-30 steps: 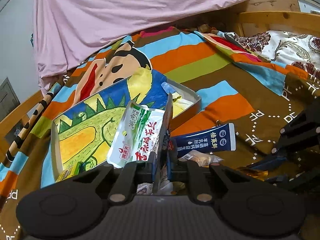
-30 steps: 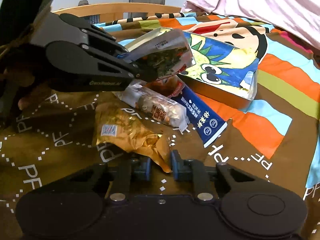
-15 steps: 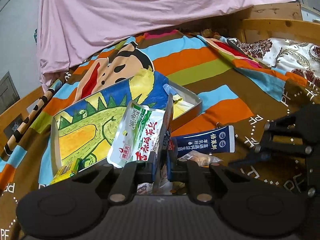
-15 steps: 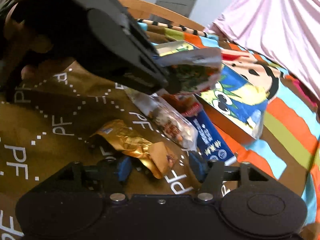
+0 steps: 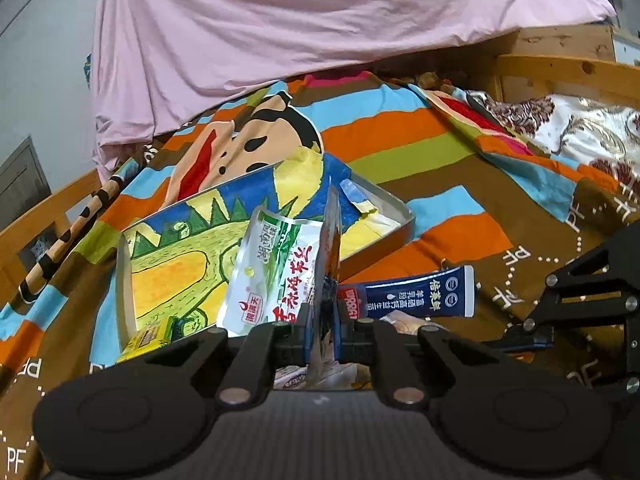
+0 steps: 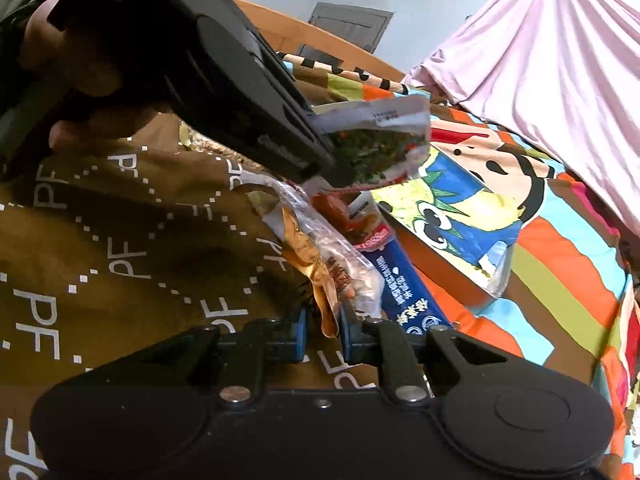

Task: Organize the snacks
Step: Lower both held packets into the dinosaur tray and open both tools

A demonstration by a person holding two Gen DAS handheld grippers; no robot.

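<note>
My left gripper (image 5: pixel 324 328) is shut on a silver snack packet (image 5: pixel 330 264) seen edge-on, held above the near rim of the dinosaur-painted box (image 5: pixel 384 240). In the right wrist view that packet (image 6: pixel 380 140) shows a green-and-red picture and sticks out of the left gripper (image 6: pixel 324 164). A white-and-green packet (image 5: pixel 276 276) lies in the box. My right gripper (image 6: pixel 322 332) is closing its jaws on a crumpled gold packet (image 6: pixel 308 252), which stands on edge between the pads. In the left wrist view the right gripper (image 5: pixel 520 340) is low at the right.
On the brown bedspread beside the box (image 6: pixel 440 264) lie a navy stick packet (image 6: pixel 404 288), a clear packet of nuts (image 6: pixel 352 264) and a red packet (image 6: pixel 352 220). A yellow packet (image 5: pixel 148 338) sits in the box's near corner. A pink sheet (image 5: pixel 320 40) hangs behind.
The right gripper opened wide, rolled, then closed in on the gold packet, which went from lying flat to standing on edge. The left gripper kept its packet and barely moved.
</note>
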